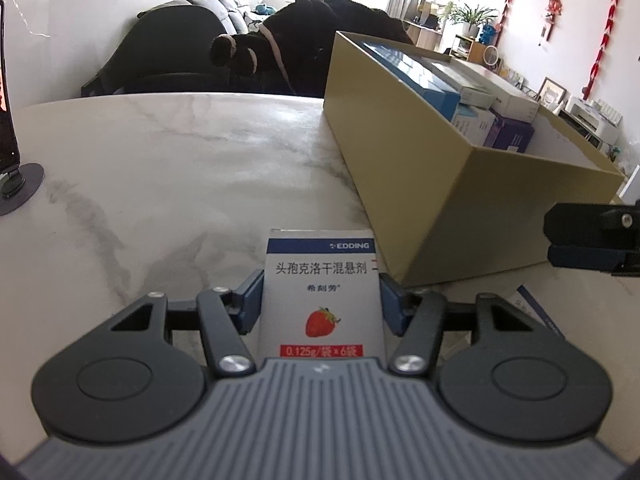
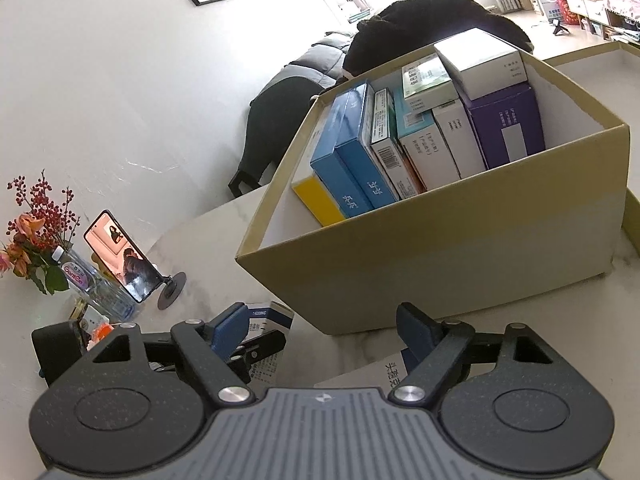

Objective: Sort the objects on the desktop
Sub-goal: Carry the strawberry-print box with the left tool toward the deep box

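My left gripper (image 1: pixel 322 284) is shut on an upright white and blue medicine box with a strawberry picture (image 1: pixel 322 296), its blue pads pressing both narrow sides just above the marble table. The same medicine box (image 2: pixel 266 324) shows in the right wrist view beside the carton's near corner. My right gripper (image 2: pixel 322 320) stands wide open low over the table, with nothing between its fingers. A second white medicine box (image 2: pixel 360 376) lies flat under it, partly hidden, and this flat box (image 1: pixel 536 308) also shows in the left view. The tan cardboard carton (image 2: pixel 440 248) holds several medicine boxes standing upright.
A phone on a round stand (image 2: pixel 120 256) and a vase of red and orange flowers (image 2: pixel 36 240) stand at the table's left. The carton (image 1: pixel 440 184) takes up the right side. A dark chair with a black plush item (image 1: pixel 280 52) sits behind the far table edge.
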`<state>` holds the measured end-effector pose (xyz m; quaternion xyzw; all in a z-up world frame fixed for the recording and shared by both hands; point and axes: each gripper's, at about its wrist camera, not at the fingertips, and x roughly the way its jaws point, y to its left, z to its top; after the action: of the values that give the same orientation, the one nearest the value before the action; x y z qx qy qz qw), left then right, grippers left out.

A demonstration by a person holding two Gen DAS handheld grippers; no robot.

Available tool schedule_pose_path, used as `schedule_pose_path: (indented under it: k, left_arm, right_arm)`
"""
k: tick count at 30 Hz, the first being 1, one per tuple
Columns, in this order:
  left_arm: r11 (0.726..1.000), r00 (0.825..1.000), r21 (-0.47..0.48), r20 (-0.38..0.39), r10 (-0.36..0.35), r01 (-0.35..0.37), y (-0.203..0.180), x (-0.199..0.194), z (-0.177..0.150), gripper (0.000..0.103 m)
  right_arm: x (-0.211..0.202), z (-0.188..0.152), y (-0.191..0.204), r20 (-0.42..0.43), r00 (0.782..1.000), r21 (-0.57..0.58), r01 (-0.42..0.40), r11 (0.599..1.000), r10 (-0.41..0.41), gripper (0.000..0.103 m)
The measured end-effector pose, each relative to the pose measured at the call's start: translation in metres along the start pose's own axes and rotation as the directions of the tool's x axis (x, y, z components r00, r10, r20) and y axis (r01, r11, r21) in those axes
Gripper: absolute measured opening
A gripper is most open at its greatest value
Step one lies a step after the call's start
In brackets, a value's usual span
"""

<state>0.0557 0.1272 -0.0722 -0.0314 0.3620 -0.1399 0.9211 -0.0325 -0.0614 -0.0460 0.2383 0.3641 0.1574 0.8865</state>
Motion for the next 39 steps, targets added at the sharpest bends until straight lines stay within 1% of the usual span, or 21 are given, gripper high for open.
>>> schedule_pose_path:
  k: [14,23,30,35,39]
  left_arm:
    - [1.000,0.999,0.006,-0.034,-0.016,0.017,-0.001,0.009,-0.002,0.058]
    - [1.000,0.999,0.010,-0.035,-0.020,0.020,0.000,0.010,-0.002,0.058]
    - [1.000,1.000,-0.015,-0.013,-0.003,0.003,0.001,0.004,-0.004,0.057]
    - [1.000,1.000,-0.018,0.026,0.015,-0.014,-0.001,-0.009,0.003,0.057]
    - [1.000,0.998,-0.014,0.061,0.025,-0.025,-0.004,-0.020,0.010,0.057]
  right_arm:
    - [0.001,-0.001,-0.003,-0.003,1.000,0.009,-0.001,1.000,0.001,0.083]
    - [0.002,-0.001,-0.004,-0.006,1.000,0.021,0.003,1.000,-0.003,0.083]
    - [-0.003,-0.002,-0.007,0.005,1.000,0.025,0.007,1.000,-0.007,0.083]
    - [-0.010,-0.002,-0.008,0.020,1.000,0.026,0.002,1.000,-0.002,0.083]
    - [-0.020,-0.002,-0.009,0.045,0.999,0.016,0.015,1.000,-0.015,0.084]
